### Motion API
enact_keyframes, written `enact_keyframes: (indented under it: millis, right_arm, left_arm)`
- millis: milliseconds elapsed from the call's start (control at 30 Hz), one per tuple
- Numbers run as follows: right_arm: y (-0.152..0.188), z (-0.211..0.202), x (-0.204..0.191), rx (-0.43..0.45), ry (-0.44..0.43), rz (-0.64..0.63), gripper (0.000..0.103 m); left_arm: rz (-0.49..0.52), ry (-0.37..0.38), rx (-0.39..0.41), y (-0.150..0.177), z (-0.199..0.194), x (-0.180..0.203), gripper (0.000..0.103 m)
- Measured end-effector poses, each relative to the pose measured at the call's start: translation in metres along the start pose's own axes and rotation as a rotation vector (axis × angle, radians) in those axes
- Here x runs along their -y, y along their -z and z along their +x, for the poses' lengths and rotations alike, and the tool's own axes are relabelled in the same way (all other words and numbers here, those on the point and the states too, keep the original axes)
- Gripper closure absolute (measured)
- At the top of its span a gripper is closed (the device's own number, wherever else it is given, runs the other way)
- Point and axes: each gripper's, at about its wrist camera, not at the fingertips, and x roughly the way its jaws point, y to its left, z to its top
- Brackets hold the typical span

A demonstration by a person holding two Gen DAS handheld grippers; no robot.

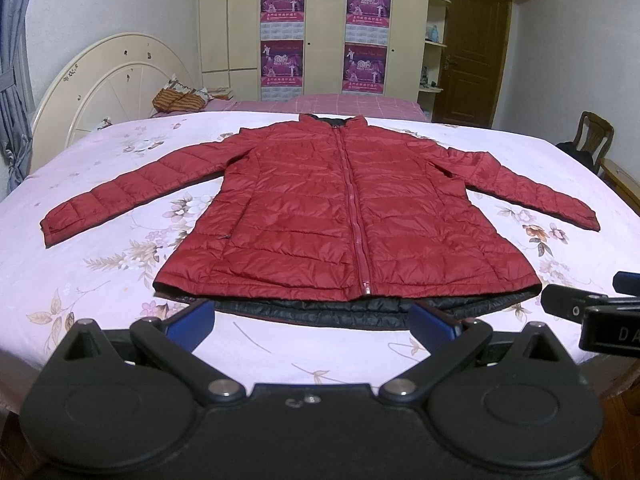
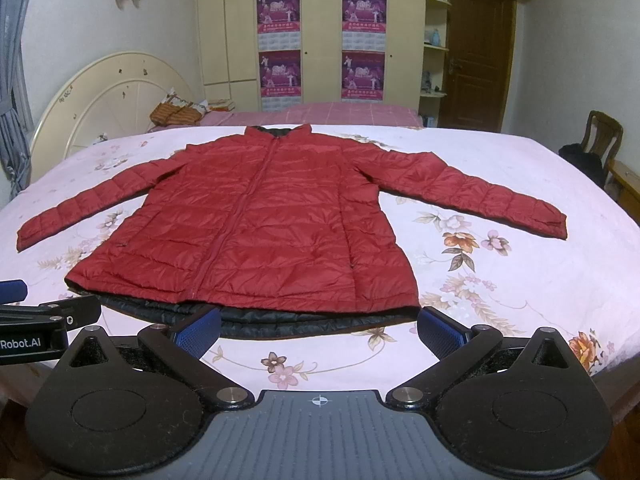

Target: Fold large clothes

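Note:
A red quilted jacket [image 1: 320, 208] lies flat and zipped on the bed, both sleeves spread out to the sides, its black lining showing along the near hem. It also shows in the right wrist view [image 2: 256, 216]. My left gripper [image 1: 312, 326] is open and empty, just short of the hem. My right gripper [image 2: 318, 330] is open and empty, also at the near hem, to the right of the left one. Each gripper's side shows at the edge of the other's view.
The bed has a pink floral sheet [image 1: 100, 280] and a round cream headboard [image 1: 108, 84] at the left. A folded cloth [image 1: 180, 98] lies at the far side. A wardrobe [image 1: 320, 28], a brown door [image 1: 472, 48] and a chair [image 1: 592, 136] stand beyond.

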Motion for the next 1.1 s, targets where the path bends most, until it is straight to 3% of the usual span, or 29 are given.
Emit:
enact_keyframes:
  millis: [1100]
  right_arm:
    - [-0.0002,-0.0008,-0.0024,0.002,0.001,-0.003,0.000]
  left_arm:
    - [-0.003,0.000,0.002,-0.0006,0.0008,-0.0033,0.000]
